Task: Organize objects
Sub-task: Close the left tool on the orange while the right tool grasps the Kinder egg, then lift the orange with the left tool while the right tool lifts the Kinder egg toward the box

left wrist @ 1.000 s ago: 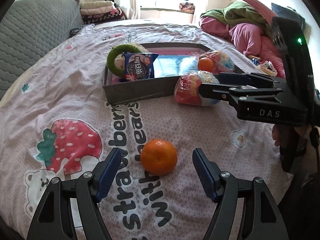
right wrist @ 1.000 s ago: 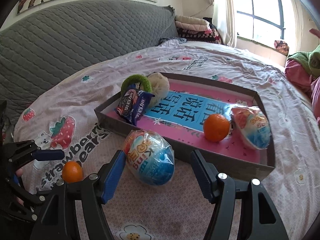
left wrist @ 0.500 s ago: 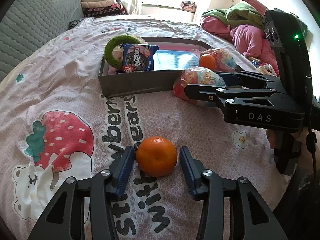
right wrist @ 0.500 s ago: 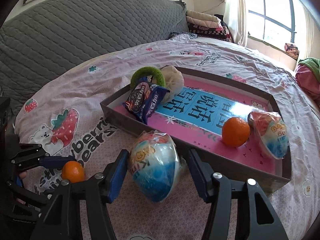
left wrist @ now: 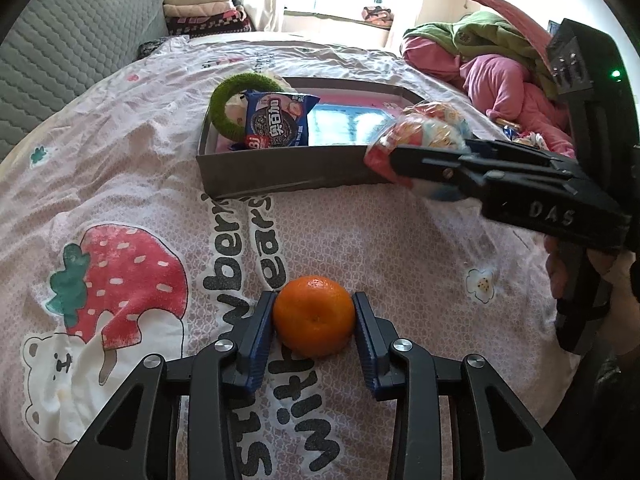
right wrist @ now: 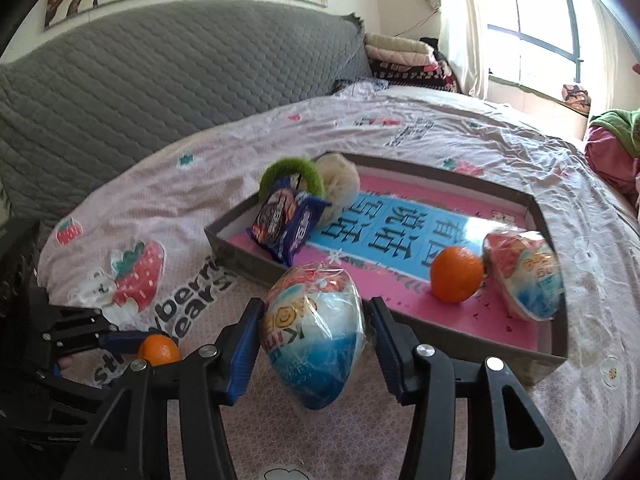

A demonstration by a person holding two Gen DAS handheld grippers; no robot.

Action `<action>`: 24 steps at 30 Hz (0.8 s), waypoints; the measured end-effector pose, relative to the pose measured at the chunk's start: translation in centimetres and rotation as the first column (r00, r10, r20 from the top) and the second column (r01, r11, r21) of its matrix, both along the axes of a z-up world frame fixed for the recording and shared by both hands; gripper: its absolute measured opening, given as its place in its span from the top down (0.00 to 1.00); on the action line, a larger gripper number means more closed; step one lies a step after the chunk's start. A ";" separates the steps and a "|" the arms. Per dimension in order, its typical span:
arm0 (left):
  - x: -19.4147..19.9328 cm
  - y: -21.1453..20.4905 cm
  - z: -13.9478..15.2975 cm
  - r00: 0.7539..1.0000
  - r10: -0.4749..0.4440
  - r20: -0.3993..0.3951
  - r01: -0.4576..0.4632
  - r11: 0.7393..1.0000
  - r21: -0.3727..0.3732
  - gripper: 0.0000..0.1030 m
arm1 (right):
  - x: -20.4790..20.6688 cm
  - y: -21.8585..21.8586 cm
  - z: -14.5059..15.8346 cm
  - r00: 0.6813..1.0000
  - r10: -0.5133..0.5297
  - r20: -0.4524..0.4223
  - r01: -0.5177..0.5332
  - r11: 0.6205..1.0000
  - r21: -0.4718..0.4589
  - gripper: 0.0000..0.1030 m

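An orange [left wrist: 314, 316] lies on the strawberry-print bedsheet. My left gripper [left wrist: 314, 298] is closing on it, and both blue pads touch its sides. A plastic-wrapped toy egg [right wrist: 316, 332], red, white and blue, sits between the pads of my right gripper [right wrist: 314, 304], whose jaws are closing and press on it just in front of the grey tray [right wrist: 240, 252]. The tray holds a green ring [right wrist: 292, 172], a cookie packet [right wrist: 286, 224], a cream ball [right wrist: 340, 176], a second orange [right wrist: 456, 276] and a second wrapped egg [right wrist: 524, 276].
A grey quilted headboard [right wrist: 160, 92] runs along the bed's far left. Pink and green clothes [left wrist: 500, 60] are piled at the right, folded blankets [left wrist: 200, 4] under the window. A person's hand [left wrist: 560, 264] holds the right gripper's handle.
Both pairs of jaws have closed in from wide apart: the left onto the orange, the right onto the wrapped egg, which now stands tipped between the pads.
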State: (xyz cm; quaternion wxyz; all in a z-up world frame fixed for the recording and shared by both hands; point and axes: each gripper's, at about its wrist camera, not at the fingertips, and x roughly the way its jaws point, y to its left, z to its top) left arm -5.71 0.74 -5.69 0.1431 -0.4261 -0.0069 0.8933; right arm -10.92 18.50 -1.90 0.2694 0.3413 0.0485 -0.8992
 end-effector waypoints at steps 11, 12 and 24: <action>-0.4 0.5 1.6 0.999 0.004 -0.053 -0.005 1.000 -0.006 0.63 | 0.8 1.9 2.4 0.997 -0.048 -0.062 0.045 0.998 -0.047 0.49; -0.5 0.6 1.9 0.998 0.006 -0.064 -0.006 1.000 -0.006 0.63 | 1.0 2.1 2.6 0.996 -0.054 -0.072 0.050 0.997 -0.050 0.49; -2.1 2.2 5.1 0.988 0.005 -0.156 -0.006 1.000 -0.006 0.62 | 1.9 4.9 5.9 0.970 -0.150 -0.193 0.130 0.985 -0.111 0.49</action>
